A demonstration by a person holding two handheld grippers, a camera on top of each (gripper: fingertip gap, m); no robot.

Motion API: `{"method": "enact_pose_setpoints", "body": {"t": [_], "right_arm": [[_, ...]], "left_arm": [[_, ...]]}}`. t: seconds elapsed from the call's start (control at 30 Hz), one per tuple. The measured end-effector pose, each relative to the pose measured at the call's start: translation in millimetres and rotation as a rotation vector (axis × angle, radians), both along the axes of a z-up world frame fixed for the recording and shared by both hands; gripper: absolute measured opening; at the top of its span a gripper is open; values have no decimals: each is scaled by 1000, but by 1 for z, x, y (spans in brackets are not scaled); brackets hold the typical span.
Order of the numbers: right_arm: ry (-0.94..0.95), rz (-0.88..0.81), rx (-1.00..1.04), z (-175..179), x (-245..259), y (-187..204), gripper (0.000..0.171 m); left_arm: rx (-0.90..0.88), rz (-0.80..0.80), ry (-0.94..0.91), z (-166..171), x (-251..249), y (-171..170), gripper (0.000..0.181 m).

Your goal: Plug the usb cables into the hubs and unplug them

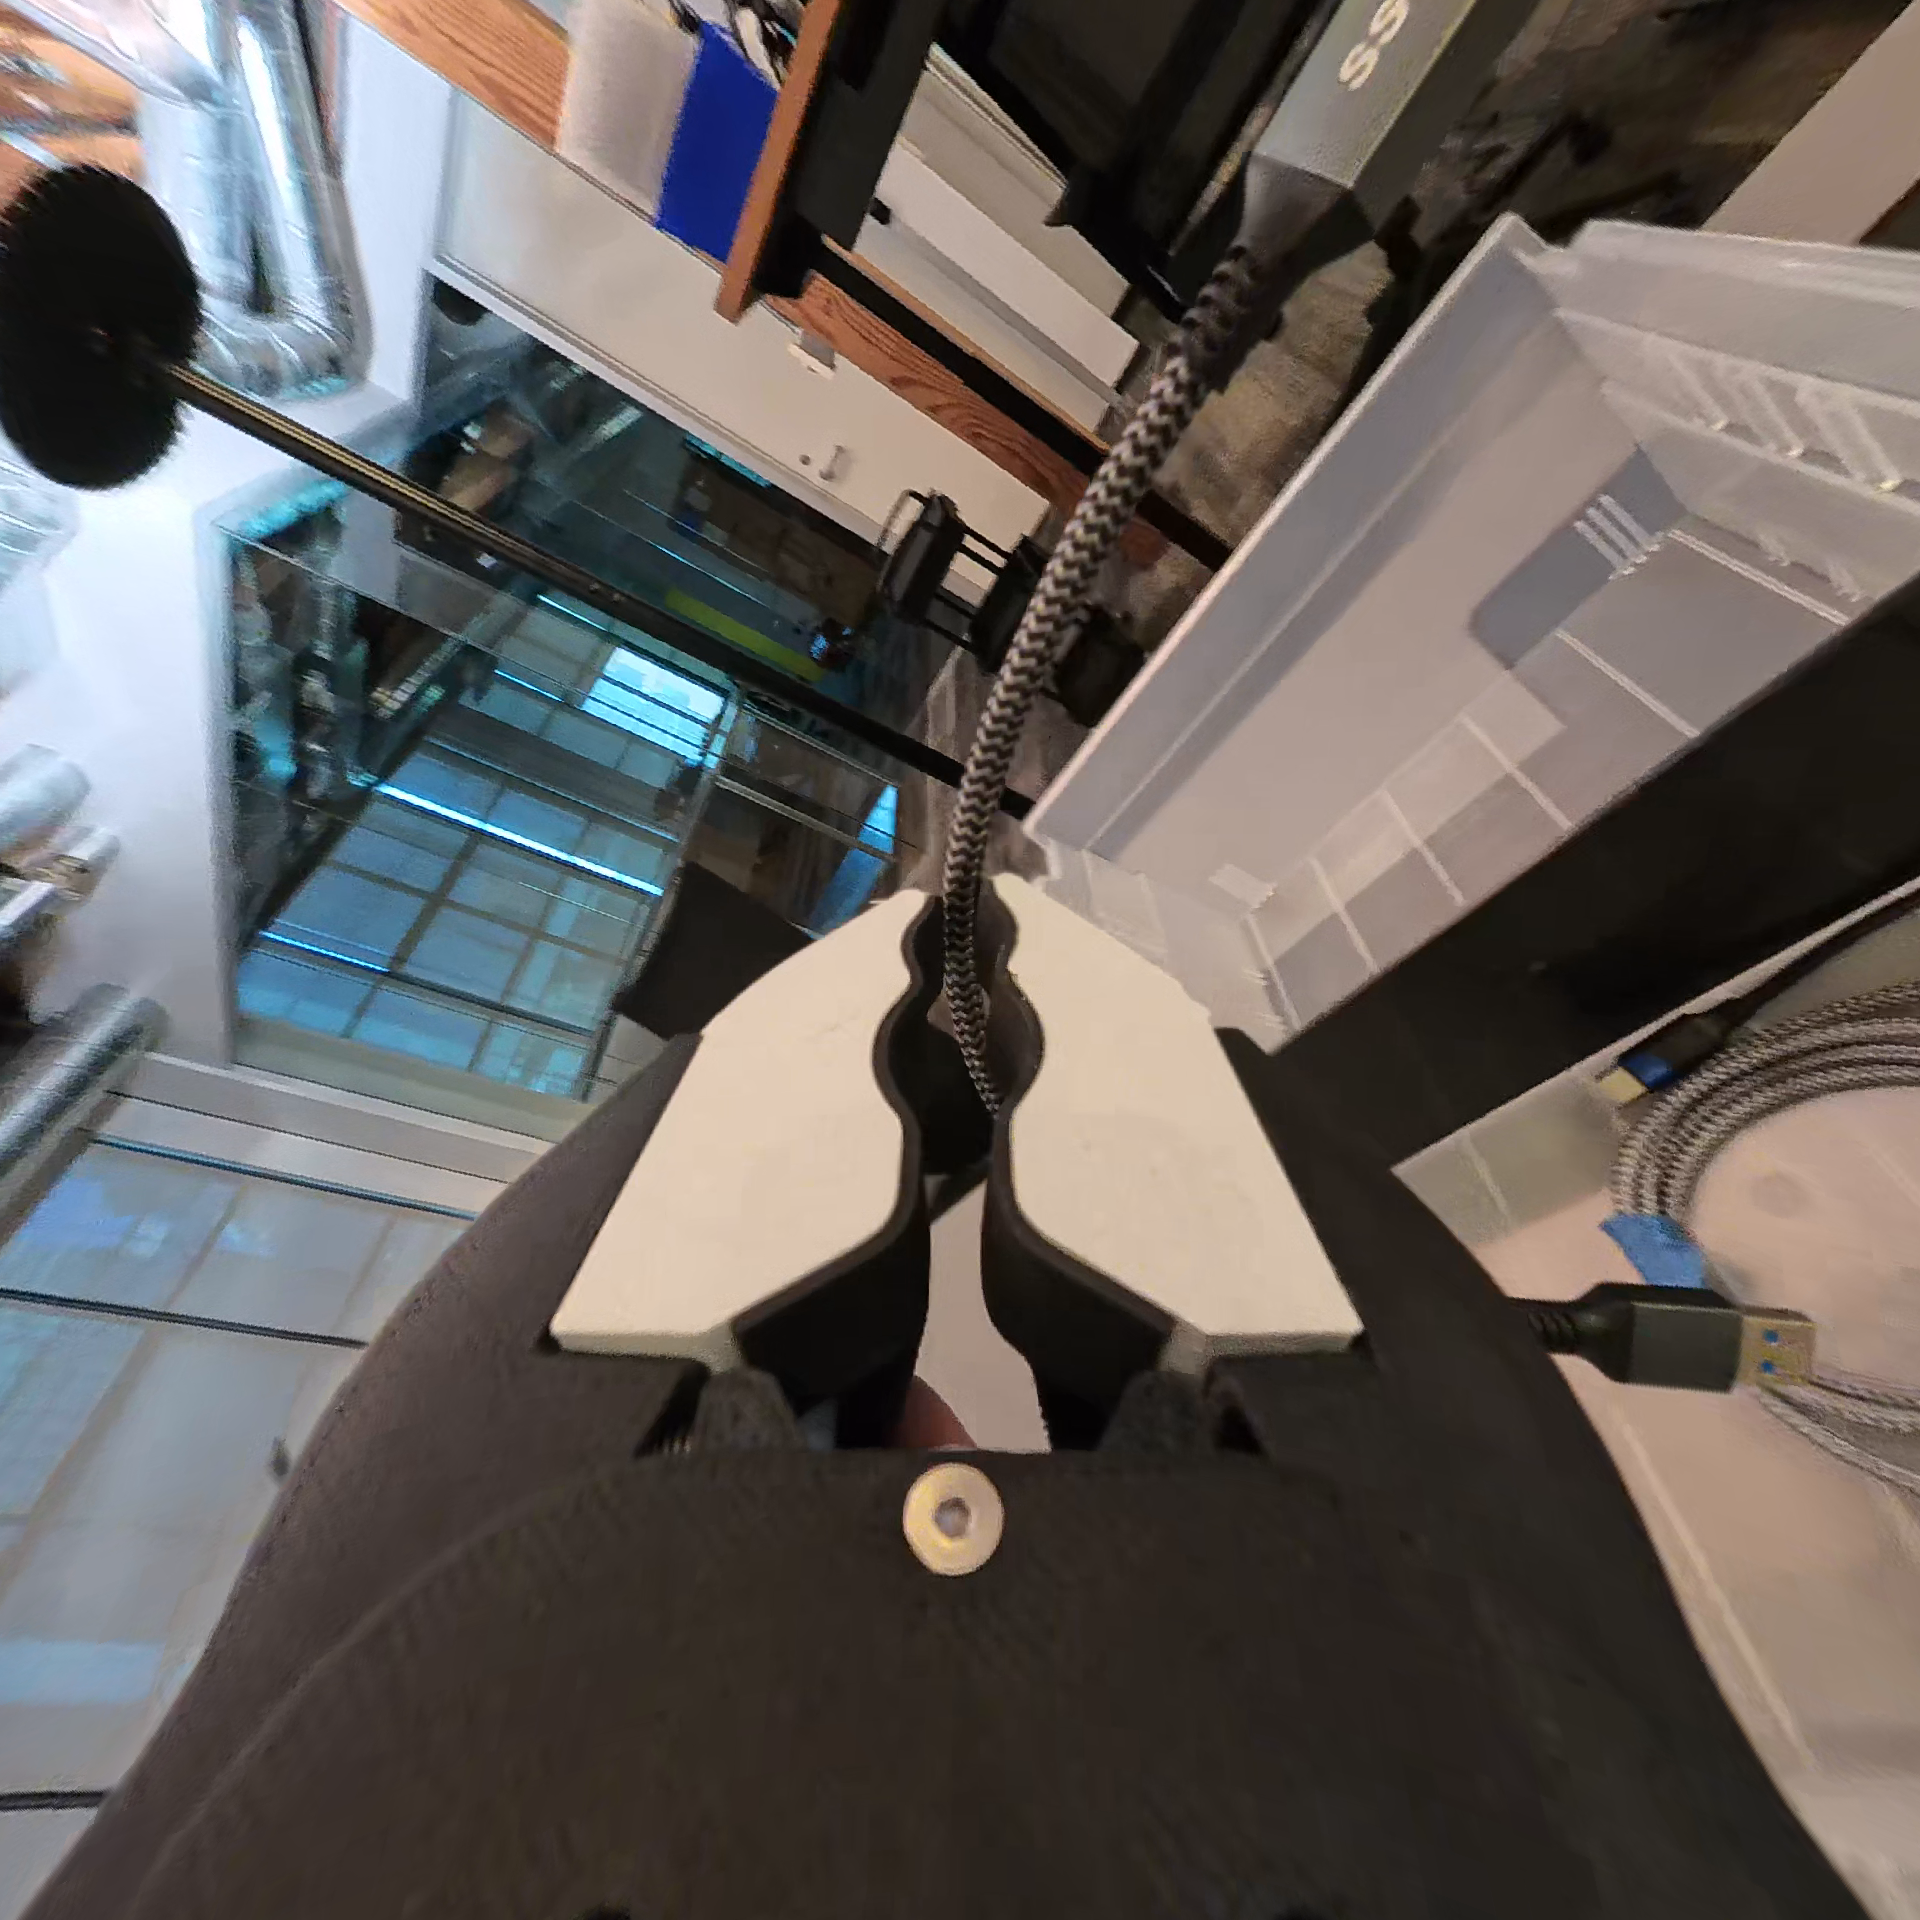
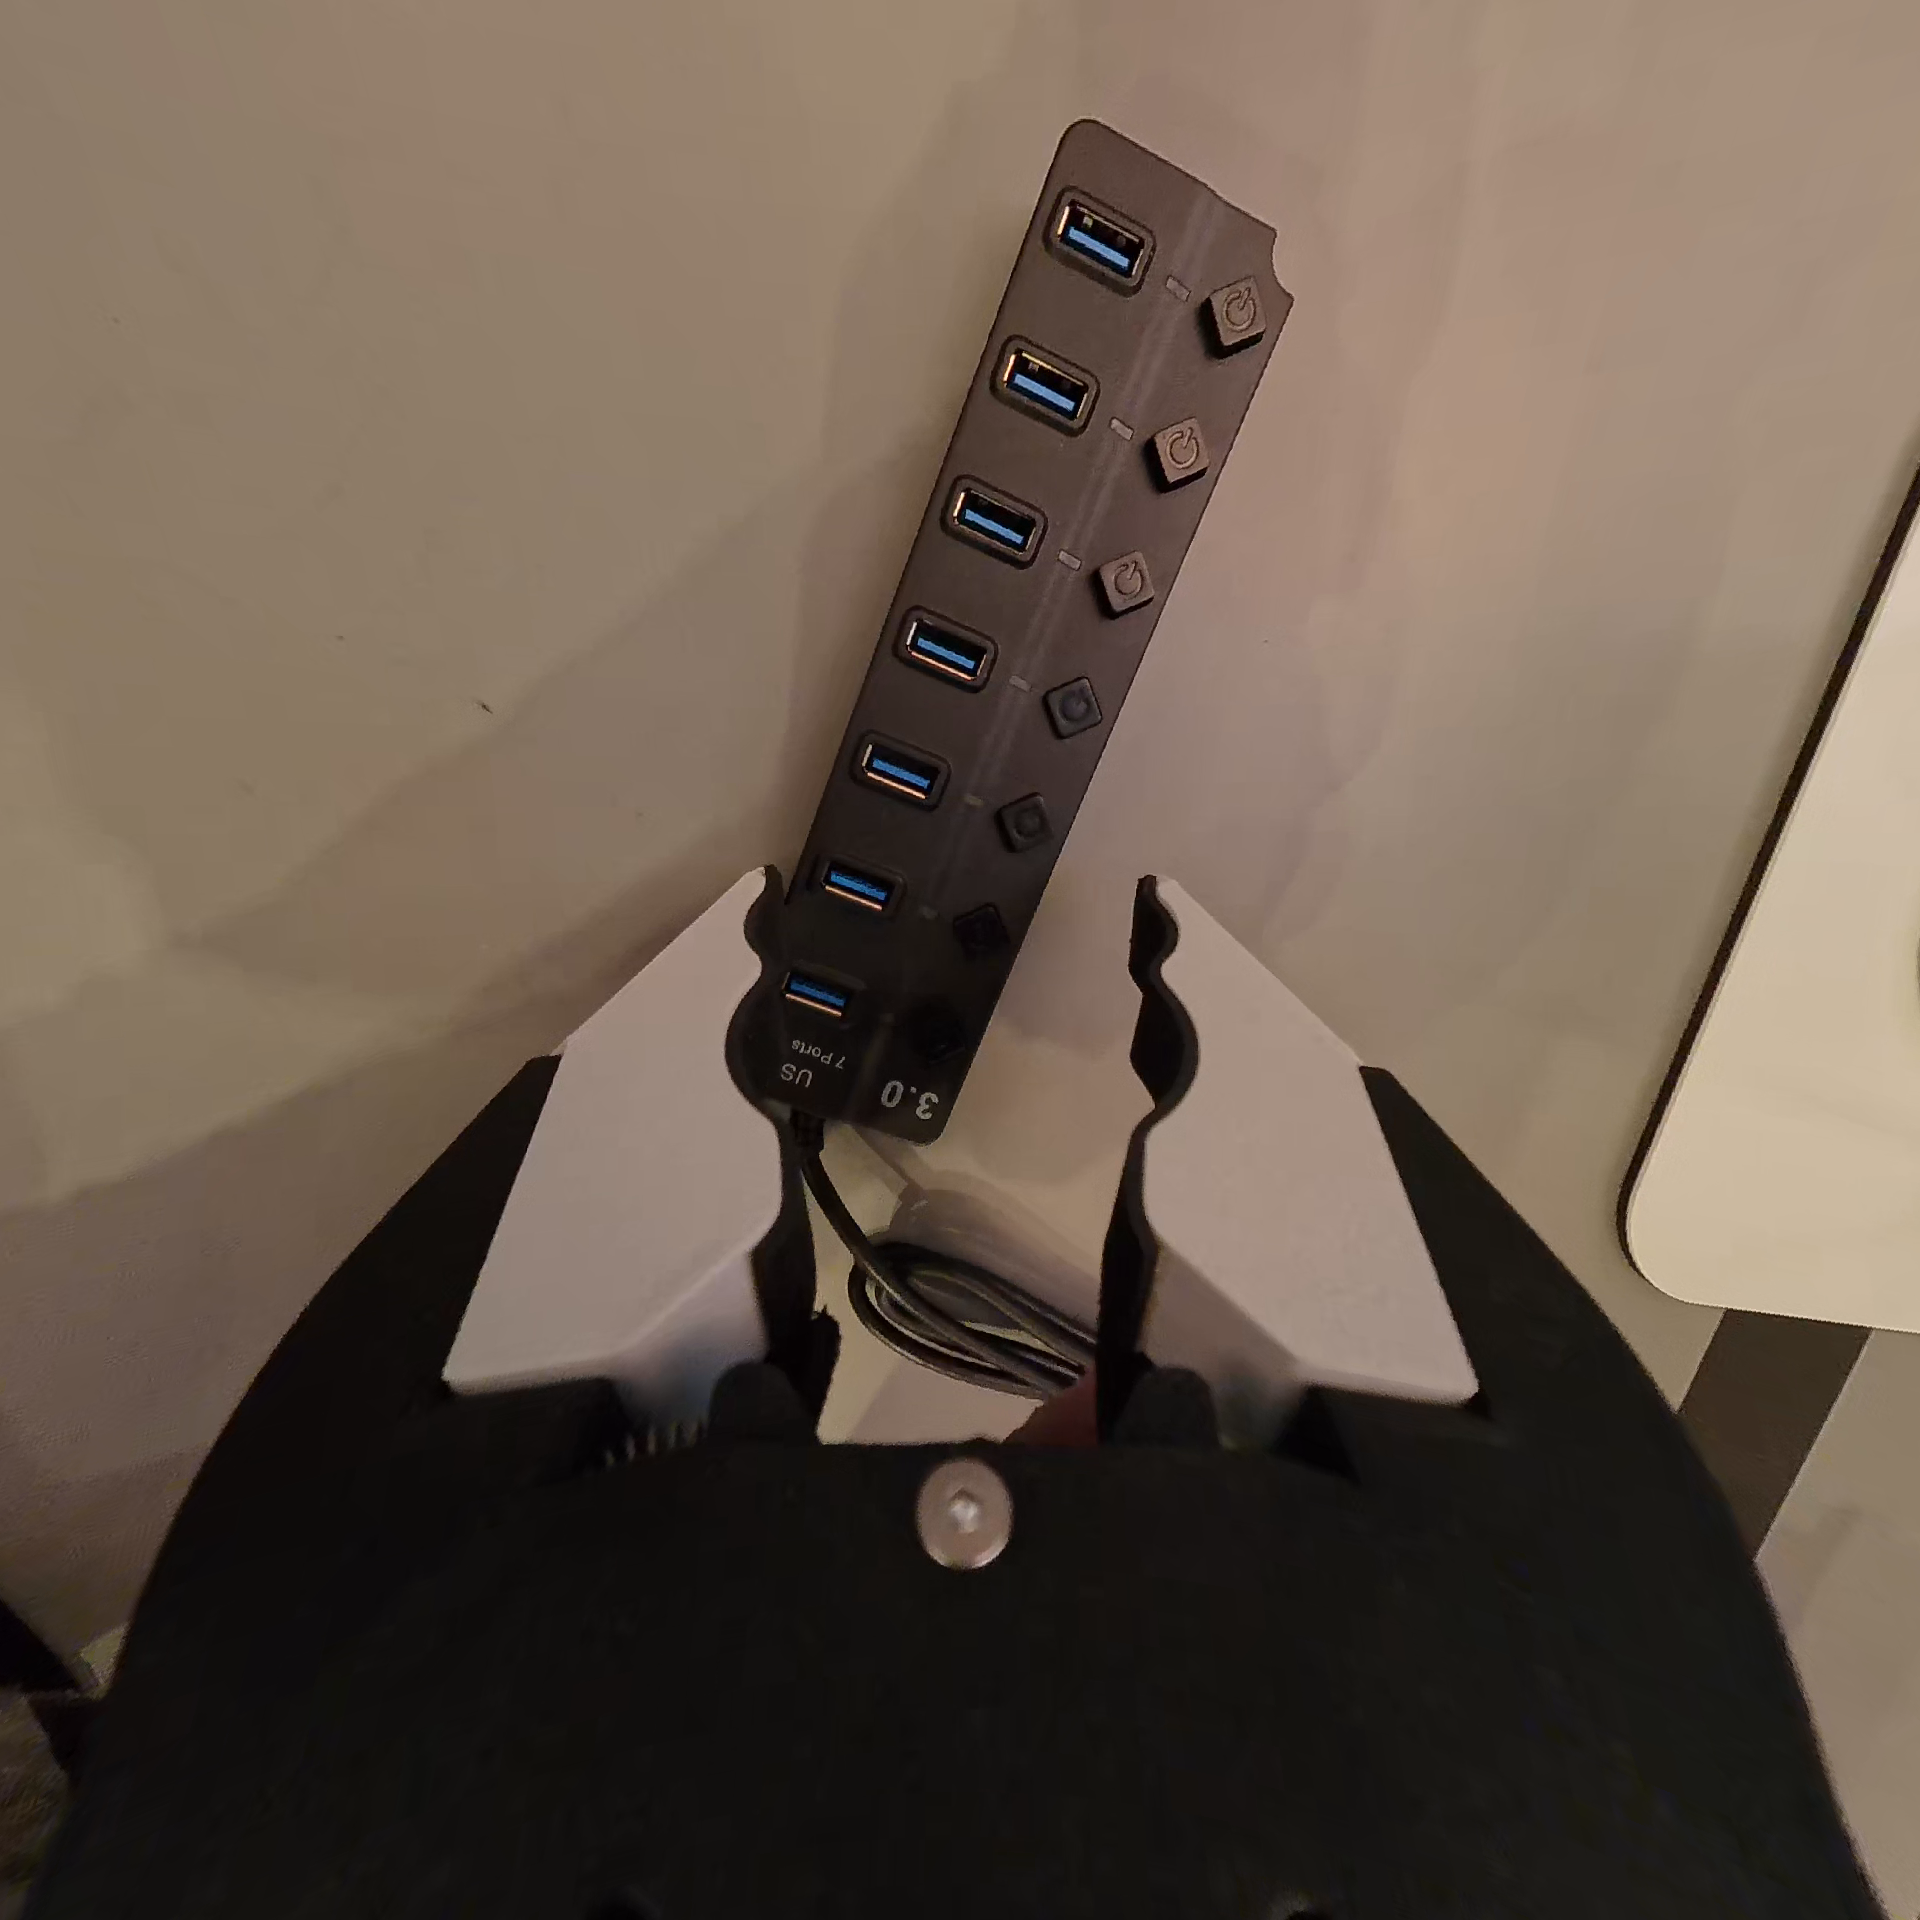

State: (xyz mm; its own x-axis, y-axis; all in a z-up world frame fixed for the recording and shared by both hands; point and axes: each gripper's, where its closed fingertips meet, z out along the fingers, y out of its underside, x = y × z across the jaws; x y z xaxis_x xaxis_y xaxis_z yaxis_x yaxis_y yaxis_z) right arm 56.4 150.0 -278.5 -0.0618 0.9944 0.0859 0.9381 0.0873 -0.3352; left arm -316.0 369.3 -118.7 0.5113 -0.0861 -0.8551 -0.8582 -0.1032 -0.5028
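Note:
My left gripper (image 1: 961, 906) is shut on a black-and-white braided USB cable (image 1: 1049, 582). The cable runs up from the fingertips to a dark grey plug housing (image 1: 1340, 125) at the top of the left wrist view. A second braided cable (image 1: 1766, 1132) lies coiled at the right, its grey USB plug (image 1: 1704, 1351) with a blue insert pointing right. In the right wrist view, my right gripper (image 2: 956, 888) is open over the near end of a black hub (image 2: 1049, 582) with several empty blue ports. The hub's own thin black cable (image 2: 935, 1320) is bundled between the fingers.
A clear plastic bin (image 1: 1455, 623) stands just right of the held cable. Blue tape (image 1: 1652, 1247) sits on the coiled cable. The hub lies on a white tabletop (image 2: 416, 520). A white dark-edged board (image 2: 1787, 1039) lies at the right edge. There is about 45 cm between the tips of the two grippers.

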Motion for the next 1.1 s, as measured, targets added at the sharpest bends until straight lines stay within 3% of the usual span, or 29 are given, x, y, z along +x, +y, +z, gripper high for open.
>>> {"method": "enact_pose_setpoints", "body": {"t": [0.37, 0.6, 0.67, 0.8, 0.9, 1.1], "right_arm": [[95, -44, 36, 22, 0, 11, 64], [318, -104, 102, 66, -15, 26, 62], [403, -121, 113, 81, -23, 29, 62], [563, -147, 98, 107, -38, 30, 46], [597, -165, 90, 109, -43, 33, 48], [675, -133, -26, 110, -62, 18, 58]], "left_arm": [[260, -143, -162, 95, 38, -42, 6], [306, -428, -317, 135, 123, -84, 6], [276, -544, -350, 134, 159, -97, 6], [185, -765, -407, 120, 227, -123, 6], [110, -877, -490, 107, 263, -137, 6], [76, -911, -529, 82, 303, -146, 6]]}}
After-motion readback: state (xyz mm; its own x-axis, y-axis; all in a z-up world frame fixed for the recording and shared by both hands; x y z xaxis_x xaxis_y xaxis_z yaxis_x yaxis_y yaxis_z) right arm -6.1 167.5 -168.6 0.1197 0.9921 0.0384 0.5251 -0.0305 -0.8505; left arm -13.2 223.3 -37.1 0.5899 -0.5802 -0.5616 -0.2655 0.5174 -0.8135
